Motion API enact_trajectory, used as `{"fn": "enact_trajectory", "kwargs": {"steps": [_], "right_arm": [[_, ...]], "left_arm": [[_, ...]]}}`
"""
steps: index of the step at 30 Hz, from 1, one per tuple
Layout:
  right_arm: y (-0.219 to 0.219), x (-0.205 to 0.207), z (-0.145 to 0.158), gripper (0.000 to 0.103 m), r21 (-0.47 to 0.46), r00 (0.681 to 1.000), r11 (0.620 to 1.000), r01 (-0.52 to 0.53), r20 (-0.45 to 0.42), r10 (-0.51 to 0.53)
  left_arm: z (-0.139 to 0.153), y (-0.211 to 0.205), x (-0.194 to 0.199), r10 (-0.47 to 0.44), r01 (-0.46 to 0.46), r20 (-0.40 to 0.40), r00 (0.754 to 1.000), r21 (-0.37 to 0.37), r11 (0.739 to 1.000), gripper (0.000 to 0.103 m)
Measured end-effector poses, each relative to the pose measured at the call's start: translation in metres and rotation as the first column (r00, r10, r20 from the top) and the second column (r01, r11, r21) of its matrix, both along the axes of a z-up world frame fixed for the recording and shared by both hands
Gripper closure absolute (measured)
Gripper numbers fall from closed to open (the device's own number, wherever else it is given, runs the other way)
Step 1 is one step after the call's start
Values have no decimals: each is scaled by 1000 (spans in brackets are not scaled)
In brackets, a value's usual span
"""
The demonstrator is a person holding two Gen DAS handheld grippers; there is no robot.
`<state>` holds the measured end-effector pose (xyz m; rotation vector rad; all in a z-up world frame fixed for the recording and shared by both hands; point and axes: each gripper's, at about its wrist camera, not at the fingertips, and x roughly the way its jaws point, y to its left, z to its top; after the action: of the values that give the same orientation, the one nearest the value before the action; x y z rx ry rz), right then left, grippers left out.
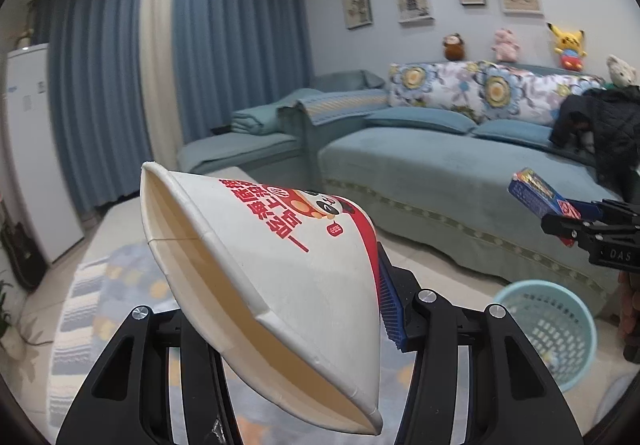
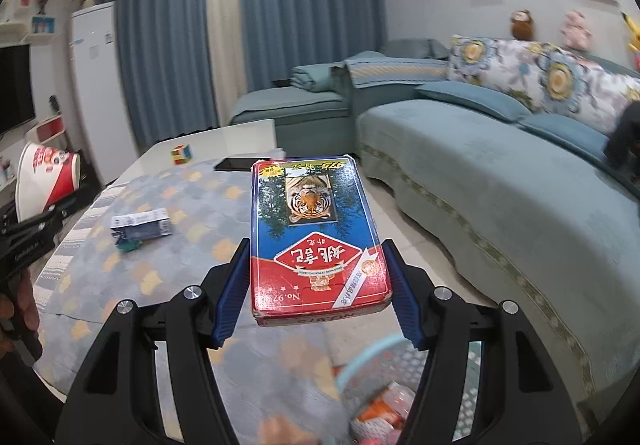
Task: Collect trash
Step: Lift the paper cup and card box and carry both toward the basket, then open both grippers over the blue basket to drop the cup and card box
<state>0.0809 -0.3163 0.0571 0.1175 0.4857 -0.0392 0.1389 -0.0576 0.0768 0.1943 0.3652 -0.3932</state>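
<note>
My left gripper (image 1: 280, 309) is shut on a squashed white paper cup (image 1: 272, 265) with red print, held in the air; the cup also shows at the left of the right wrist view (image 2: 42, 175). My right gripper (image 2: 318, 285) is shut on a red and blue card box (image 2: 316, 229) with a tiger picture, held above a light blue mesh trash basket (image 2: 360, 365). The basket (image 1: 548, 321) stands on the floor at the lower right of the left wrist view, below the box (image 1: 540, 193) and right gripper (image 1: 580, 229). The basket holds some trash.
A low table with a patterned cloth (image 2: 168, 213) carries a small blue and white packet (image 2: 140, 225), a Rubik's cube (image 2: 181, 154) and a black phone (image 2: 240, 164). A blue sofa (image 2: 500, 185) runs along the right. A white fridge (image 2: 96, 85) and blue curtains stand behind.
</note>
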Motion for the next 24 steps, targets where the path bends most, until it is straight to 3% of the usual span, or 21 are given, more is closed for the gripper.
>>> {"fn": "enact_trajectory", "kwargs": {"steps": [8,13,24], "right_arm": [[-60,-46,-6,43,20,991,991,132,-2,-132],[-83,-61,-11,43,1,982,982,187,-27,-187],[-116,-73,-27,43,58,974,974,218,-82,-213]], "left_arm": [[-23,-74,-44,-145,146,-33,989,22,989,54],[-35,-113,-59,-212,211,-92,973,-19,977,54],[-53,-187,-78,-318,326,-136,938,42,944,54]]}}
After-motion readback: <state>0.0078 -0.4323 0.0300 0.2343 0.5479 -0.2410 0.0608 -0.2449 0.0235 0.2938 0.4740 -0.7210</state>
